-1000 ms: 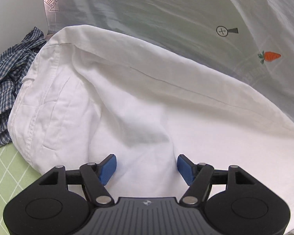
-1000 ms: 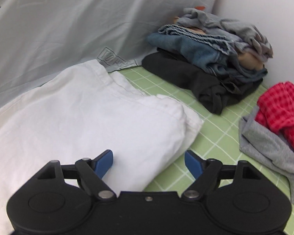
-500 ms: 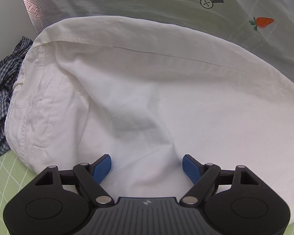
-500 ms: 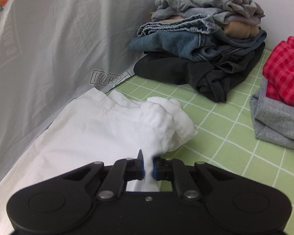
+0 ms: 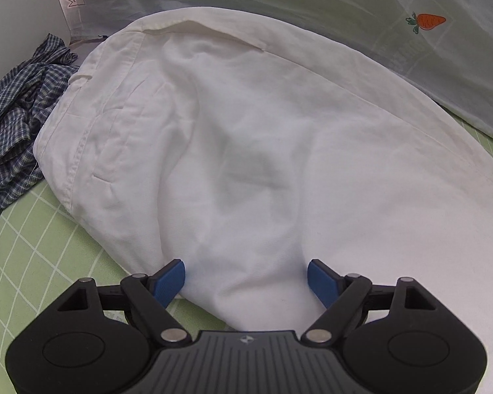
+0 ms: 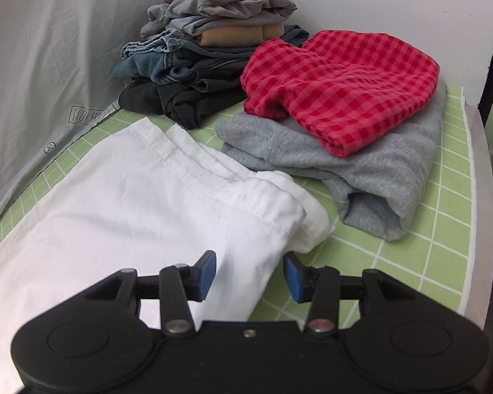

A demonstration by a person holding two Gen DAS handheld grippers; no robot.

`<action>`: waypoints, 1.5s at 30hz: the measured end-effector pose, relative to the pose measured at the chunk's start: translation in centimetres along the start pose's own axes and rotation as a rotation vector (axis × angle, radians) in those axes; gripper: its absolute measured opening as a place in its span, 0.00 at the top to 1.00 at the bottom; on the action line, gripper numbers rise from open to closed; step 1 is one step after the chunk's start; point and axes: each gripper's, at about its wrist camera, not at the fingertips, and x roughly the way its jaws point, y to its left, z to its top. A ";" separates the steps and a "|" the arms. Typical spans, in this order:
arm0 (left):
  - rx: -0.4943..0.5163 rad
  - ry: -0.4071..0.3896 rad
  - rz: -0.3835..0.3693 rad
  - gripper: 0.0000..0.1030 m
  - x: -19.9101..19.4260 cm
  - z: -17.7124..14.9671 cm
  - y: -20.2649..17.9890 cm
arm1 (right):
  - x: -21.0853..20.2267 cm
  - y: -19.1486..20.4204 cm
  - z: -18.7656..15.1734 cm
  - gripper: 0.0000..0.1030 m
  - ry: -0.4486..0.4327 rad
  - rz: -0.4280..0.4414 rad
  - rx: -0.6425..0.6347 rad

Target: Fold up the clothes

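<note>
Both grippers, left and right, were held fingers spread, nothing pinched, white garment between them.

Right gripper jaws parted around white garment edge.

Even soft light, sharp pics, fisheye-bent edges w/ dark corners

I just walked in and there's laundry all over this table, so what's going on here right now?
A person with a handheld gripper in each hand is folding a white garment spread on a green grid mat. Both the left gripper and the right gripper are open, with the white fabric lying between their fingers but not clamped. A folded pile sits at the back, with a red checked piece on a grey garment beside it.
</note>
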 end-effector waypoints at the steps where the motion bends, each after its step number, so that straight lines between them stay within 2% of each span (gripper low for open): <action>1: -0.001 0.002 -0.002 0.20 -0.1 0.0 0.0 | 0.0 0.1 -0.2 0.54 0.009 -0.002 0.007; 2: 0.005 0.003 -0.005 0.20 -0.2 0.3 -0.2 | 0.0 0.3 -0.5 0.57 0.019 -0.004 0.015; 3: 0.015 0.004 -0.008 0.20 -0.3 0.7 -0.5 | -0.2 0.6 -0.8 0.67 0.012 -0.013 0.008; 4: 0.027 0.004 -0.011 0.20 -0.5 0.8 -0.7 | -0.5 1.1 -1.0 0.71 0.000 -0.035 -0.017; 6: 0.051 0.004 -0.016 0.20 -0.9 0.8 -0.9 | -1.3 2.8 -1.4 0.74 -0.034 -0.089 -0.107; 8: 0.068 0.005 -0.025 0.20 -1.1 1.1 -1.2 | -1.9 4.0 -1.7 0.76 -0.060 -0.097 -0.169; 11: 0.083 0.008 -0.030 0.20 -1.3 0.6 -1.7 | -2.5 5.7 -2.2 0.89 -0.101 -0.076 -0.254; 14: 0.085 0.014 -0.038 0.20 -1.5 0.6 -1.6 | -2.7 7.1 -2.2 0.90 -0.126 -0.090 -0.339; 19: 0.087 0.012 -0.042 0.20 -1.6 0.5 -1.4 | -3.2 7.9 -1.8 0.89 -0.131 -0.175 -0.420; 21: 0.080 0.011 -0.043 0.20 -1.3 0.4 -1.5 | -2.8 7.1 -1.9 0.89 -0.085 -0.122 -0.375; 23: 0.075 0.013 -0.044 0.20 -1.2 0.5 -1.6 | -2.0 6.3 -1.9 0.94 -0.030 -0.082 -0.323; 24: 0.076 0.014 -0.044 0.20 -1.3 0.5 -1.6 | -1.9 6.0 -1.7 0.97 -0.022 -0.060 -0.300; 26: 0.079 0.011 -0.046 0.20 -1.4 0.6 -1.6 | -2.0 5.6 -0.7 0.98 -0.036 0.004 -0.252; 29: 0.081 0.004 -0.045 0.20 -1.5 1.0 -1.5 | -3.3 5.7 2.7 0.98 -0.129 0.108 -0.220; 32: 0.066 -0.009 -0.044 0.20 -1.7 1.2 -1.2 | -5.8 6.9 7.0 0.99 -0.293 0.211 -0.213; 36: 0.033 -0.027 -0.047 0.20 -2.2 1.2 -0.6 | -6.9 8.3 9.4 0.99 -0.364 0.303 -0.125; 38: 0.010 -0.030 -0.051 0.20 -2.4 1.0 -0.3 | -4.9 9.5 8.6 0.98 -0.344 0.224 -0.201; 40: -0.002 -0.025 -0.059 0.20 -2.5 0.6 -0.1 | -0.7 9.4 6.8 0.98 -0.165 0.146 -0.207; 42: 0.017 -0.031 -0.057 0.20 -2.9 0.1 0.0 | 1.0 7.8 4.5 0.97 -0.029 0.167 -0.104; 44: 0.030 -0.037 -0.059 0.20 -3.4 -0.4 0.2 | 1.2 6.2 2.1 0.88 0.035 0.188 -0.022; 45: 0.026 -0.038 -0.065 0.20 -3.6 -0.7 0.3 | 0.7 5.6 1.0 0.79 0.039 0.176 -0.021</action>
